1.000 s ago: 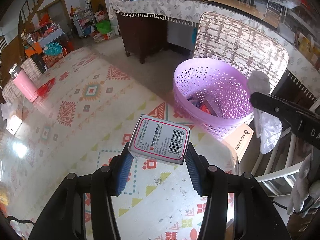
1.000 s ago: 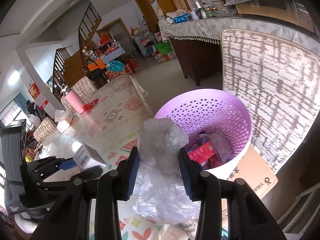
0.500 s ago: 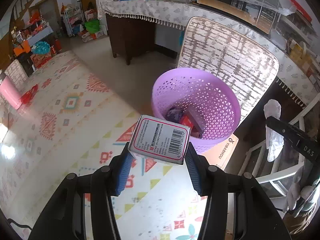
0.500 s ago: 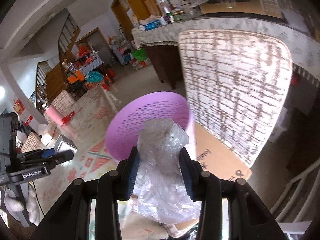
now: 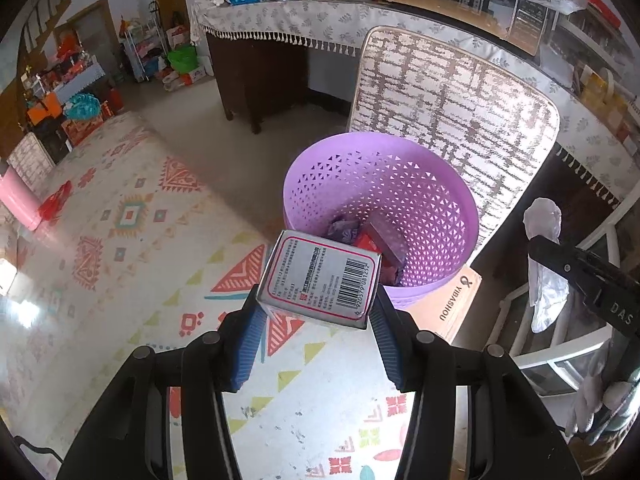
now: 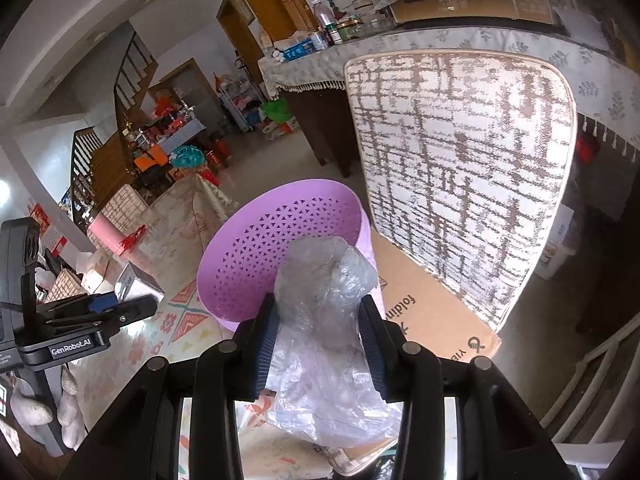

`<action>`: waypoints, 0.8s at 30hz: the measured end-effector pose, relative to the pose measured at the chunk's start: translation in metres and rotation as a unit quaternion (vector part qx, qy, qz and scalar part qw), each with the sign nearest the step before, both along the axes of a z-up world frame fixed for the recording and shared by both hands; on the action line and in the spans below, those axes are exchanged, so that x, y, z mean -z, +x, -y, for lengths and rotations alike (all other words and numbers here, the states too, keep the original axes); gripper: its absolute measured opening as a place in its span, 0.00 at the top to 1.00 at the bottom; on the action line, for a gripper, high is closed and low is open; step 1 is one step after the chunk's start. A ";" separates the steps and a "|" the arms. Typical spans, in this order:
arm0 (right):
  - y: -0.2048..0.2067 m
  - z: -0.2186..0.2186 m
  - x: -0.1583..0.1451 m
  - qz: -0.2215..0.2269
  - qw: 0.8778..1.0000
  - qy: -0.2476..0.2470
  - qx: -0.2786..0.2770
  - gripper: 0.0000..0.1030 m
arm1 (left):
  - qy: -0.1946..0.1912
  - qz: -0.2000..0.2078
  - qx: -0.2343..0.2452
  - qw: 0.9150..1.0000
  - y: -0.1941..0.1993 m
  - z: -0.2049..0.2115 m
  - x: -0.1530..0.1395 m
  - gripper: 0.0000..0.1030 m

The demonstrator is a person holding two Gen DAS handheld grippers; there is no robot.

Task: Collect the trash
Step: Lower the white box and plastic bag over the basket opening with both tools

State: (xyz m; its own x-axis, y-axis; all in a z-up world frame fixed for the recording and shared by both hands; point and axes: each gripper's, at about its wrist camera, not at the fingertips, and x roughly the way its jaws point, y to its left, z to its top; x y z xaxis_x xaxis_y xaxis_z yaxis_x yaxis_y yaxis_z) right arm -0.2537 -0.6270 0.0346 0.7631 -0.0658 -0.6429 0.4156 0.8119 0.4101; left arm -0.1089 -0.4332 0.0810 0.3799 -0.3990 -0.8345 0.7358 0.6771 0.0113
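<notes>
In the left wrist view, the left gripper [image 5: 318, 322] has its jaws clenched on a small white box [image 5: 320, 282] with a red border and a barcode, held over the patterned floor mat [image 5: 132, 248] at the near rim of the purple basket [image 5: 432, 184]. Only this view looks into the basket, where red and purple packets [image 5: 376, 240] lie at the bottom. In the right wrist view, the right gripper [image 6: 318, 334] grasps a crumpled clear plastic bag [image 6: 324, 292], which hides the basket's inside. Past the basket lies a flat cardboard sheet [image 6: 436, 312], then a patterned cushion [image 6: 460, 160] standing upright. Farther off is a table [image 5: 304, 28] draped in a fringed cloth.
</notes>
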 end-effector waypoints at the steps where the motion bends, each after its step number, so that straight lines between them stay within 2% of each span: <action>1: 0.002 -0.002 -0.001 0.001 1.000 -0.003 -0.003 0.57 | 0.001 0.004 -0.002 1.000 -0.001 0.000 0.000 0.51; 12: 0.024 -0.032 -0.024 0.015 0.998 -0.038 -0.042 0.57 | 0.006 0.047 -0.020 0.999 -0.003 -0.005 -0.003 0.51; 24: 0.057 -0.045 -0.036 0.022 0.996 -0.062 -0.065 0.57 | -0.005 0.068 -0.029 0.997 0.013 0.000 -0.014 0.51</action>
